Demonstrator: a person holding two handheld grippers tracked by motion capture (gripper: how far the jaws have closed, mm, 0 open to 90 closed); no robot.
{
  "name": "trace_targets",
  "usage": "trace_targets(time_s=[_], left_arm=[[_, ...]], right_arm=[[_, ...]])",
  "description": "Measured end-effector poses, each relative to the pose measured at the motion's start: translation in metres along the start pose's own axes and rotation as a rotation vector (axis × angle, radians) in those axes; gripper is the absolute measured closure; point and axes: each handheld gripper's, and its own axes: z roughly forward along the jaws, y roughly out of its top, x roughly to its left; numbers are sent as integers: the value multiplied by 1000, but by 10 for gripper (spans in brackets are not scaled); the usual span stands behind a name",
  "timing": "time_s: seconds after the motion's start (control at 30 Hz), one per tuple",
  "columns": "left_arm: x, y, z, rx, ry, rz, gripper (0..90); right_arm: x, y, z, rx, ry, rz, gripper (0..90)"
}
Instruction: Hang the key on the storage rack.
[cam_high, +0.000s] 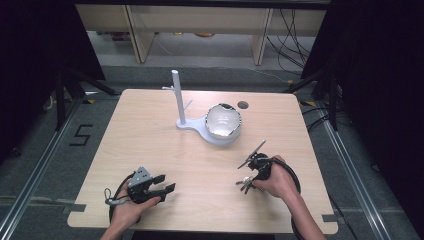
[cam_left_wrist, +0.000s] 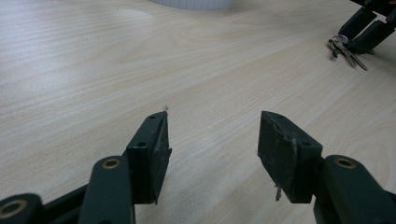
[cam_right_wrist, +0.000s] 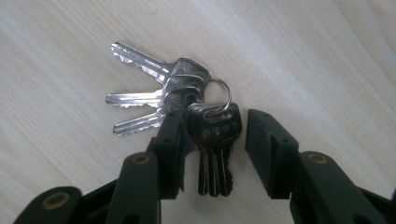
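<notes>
So the bunch of keys (cam_right_wrist: 187, 109) is lying flat on the desk (cam_high: 150, 140), over toward its right edge and a bit nearer the front than the middle. The right gripper (cam_right_wrist: 212, 140) is tipped down right over it — in the right gripper view the dark-headed keys sit between the two jaws, hard up against the left pad, with a visible gap to the right pad. Jaws partly spread, then, not pinching anything. The three silver keys fan out past the left jaw, and the ring pokes out just beyond the jaw tips.

The left gripper (cam_left_wrist: 212, 140) is parked near the front-left corner of the desk, jaws spread wide with bare wood between them. From its view the keys (cam_left_wrist: 345, 49) are well off across the desk, right at the tips of the other gripper.

Further back, around the middle, there's a white stand (cam_high: 178, 97) with a rounded white-and-black thing (cam_high: 223, 121) on its base — well apart from both grippers.
</notes>
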Motion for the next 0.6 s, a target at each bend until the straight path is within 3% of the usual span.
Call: trace_targets(time_s=[0.07, 0.1, 0.13, 0.33, 0.47, 0.6], left_arm=[[0, 0, 0, 0, -1, 0, 427], [1, 0, 0, 1, -2, 20, 427], [0, 0, 0, -1, -7, 16, 427], [0, 0, 0, -4, -12, 13, 427], [-1, 0, 0, 0, -10, 3, 426], [0, 0, 0, -2, -17, 8, 427]], right_arm=[[0, 1, 0, 7, 6, 5, 648], [-1, 2, 0, 5, 2, -8, 671], [-2, 2, 0, -2, 1, -33, 675], [-2, 0, 0, -5, 4, -47, 682], [-4, 1, -1, -4, 7, -28, 682], [-5, 2, 0, -4, 9, -41, 684]])
